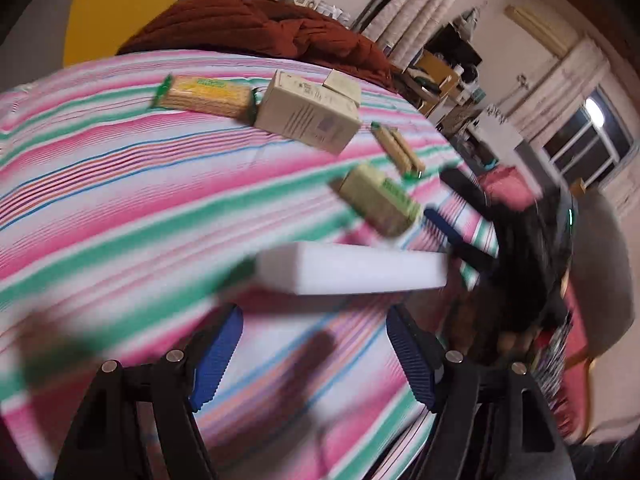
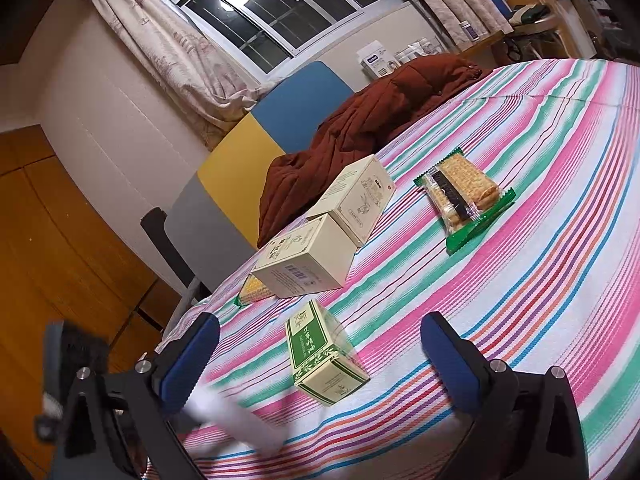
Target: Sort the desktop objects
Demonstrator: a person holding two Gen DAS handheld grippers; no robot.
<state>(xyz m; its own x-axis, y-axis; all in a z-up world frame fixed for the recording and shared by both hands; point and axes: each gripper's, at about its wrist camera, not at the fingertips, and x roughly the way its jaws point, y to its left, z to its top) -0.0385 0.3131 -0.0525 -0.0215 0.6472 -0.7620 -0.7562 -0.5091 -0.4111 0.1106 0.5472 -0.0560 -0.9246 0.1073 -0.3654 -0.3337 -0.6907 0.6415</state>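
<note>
The left gripper (image 1: 314,356) was spread wide and held nothing; just ahead of its blue pads (image 1: 218,354), at 12 o'clock, lay a white block (image 1: 352,268), blurred, flat on the striped counter (image 1: 120,200). The right gripper (image 2: 320,364) was likewise released and empty, with the green box (image 2: 324,360) standing tilted on the cloth between and a little beyond its pads (image 2: 448,364). That box was shut, so its contents could not be told. At 11 o'clock from it lay two cream boxes, the near one (image 2: 304,260) and the far one (image 2: 352,200), touching end to end, both closed. A cracker pack (image 2: 464,196) in clear wrap with green ends lay at 1 o'clock, well apart from the boxes, its crackers showing through. A second pack (image 2: 252,290) peeked out beside the near cream box at 10 o'clock. A brown quilt (image 2: 352,128) was heaped at the counter's far edge.
</note>
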